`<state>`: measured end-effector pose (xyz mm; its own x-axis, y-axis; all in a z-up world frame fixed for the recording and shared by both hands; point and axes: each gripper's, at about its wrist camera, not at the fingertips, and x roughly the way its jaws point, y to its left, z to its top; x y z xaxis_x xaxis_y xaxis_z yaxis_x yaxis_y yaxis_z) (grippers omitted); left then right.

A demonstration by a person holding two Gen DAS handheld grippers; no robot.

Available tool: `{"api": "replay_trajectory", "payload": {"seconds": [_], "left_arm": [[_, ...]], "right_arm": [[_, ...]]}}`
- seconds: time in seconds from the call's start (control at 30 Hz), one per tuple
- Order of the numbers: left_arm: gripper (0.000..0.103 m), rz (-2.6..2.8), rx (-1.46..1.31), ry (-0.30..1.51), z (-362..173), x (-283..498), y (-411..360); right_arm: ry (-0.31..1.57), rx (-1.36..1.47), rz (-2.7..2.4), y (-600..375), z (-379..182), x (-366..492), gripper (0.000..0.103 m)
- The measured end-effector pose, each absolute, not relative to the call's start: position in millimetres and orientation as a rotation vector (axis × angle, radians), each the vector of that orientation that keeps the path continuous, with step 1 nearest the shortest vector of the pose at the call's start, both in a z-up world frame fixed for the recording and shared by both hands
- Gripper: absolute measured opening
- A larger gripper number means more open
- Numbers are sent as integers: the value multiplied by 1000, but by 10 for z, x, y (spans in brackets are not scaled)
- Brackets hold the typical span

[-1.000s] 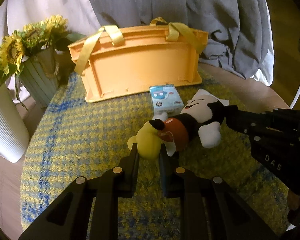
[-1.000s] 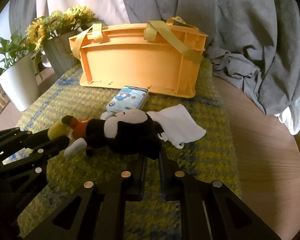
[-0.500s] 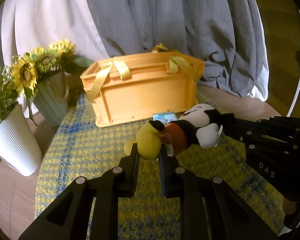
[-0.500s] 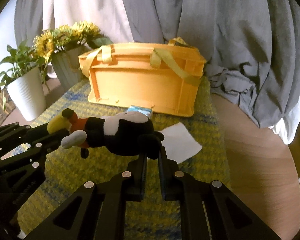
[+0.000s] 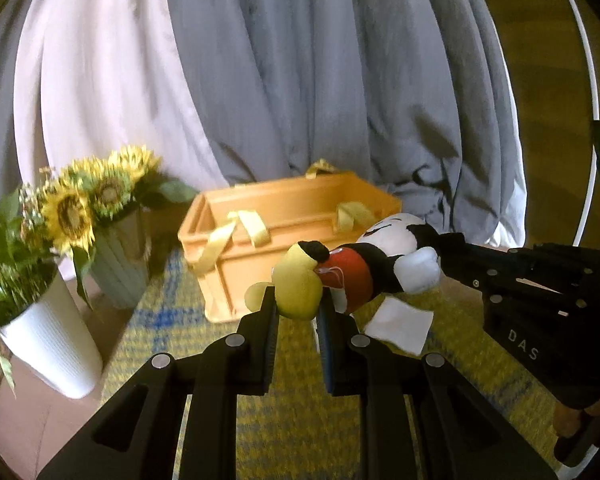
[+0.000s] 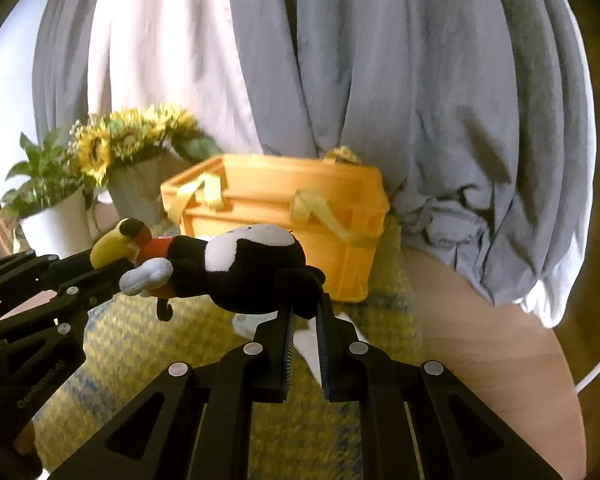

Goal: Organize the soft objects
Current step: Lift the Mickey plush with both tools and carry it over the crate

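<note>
Plush [image 5: 364, 268] slung in the air between two grippers, clear of the yellow-blue mat [image 5: 172, 320], long axis running sideways from one gripper to the other and roughly level. Left gripper [image 5: 298, 304] pinching the yellow foot, jaws pressed in on the soft stuffing; right gripper [image 6: 304, 312] pinching a black ear at the head end, jaws nearly together with only that thin flap between. Orange bin [image 5: 284, 216] straight ahead beyond the toy, open top facing up, ribbon handles draped over the near wall, long side lying about parallel to the toy's axis. Toy's body level with or a little above the near rim, judging from both wrist views, so probably a forward carry over that wall and a lowering, both ends kept even. Neither hand clearly nearer the bin; head end seems to sit slightly further in. White paper [image 5: 400, 324] lying on the mat beneath, apart from the toy. Sunflower vase [image 5: 120, 248] and white pot [image 5: 56, 344] off to the left, well clear of the path
</note>
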<state>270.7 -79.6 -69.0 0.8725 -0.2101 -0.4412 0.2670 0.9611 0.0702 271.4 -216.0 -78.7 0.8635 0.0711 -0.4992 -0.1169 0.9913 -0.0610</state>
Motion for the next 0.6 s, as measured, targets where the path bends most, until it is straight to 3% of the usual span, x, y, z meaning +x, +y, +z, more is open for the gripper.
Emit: {"api": "replay_trajectory", "payload": {"seconds": [0.6], "left_arm": [[19,-243,150,258,-138,2836,-774]], "right_arm": [[326,-73,72,-2123,-292,2793,12]]}}
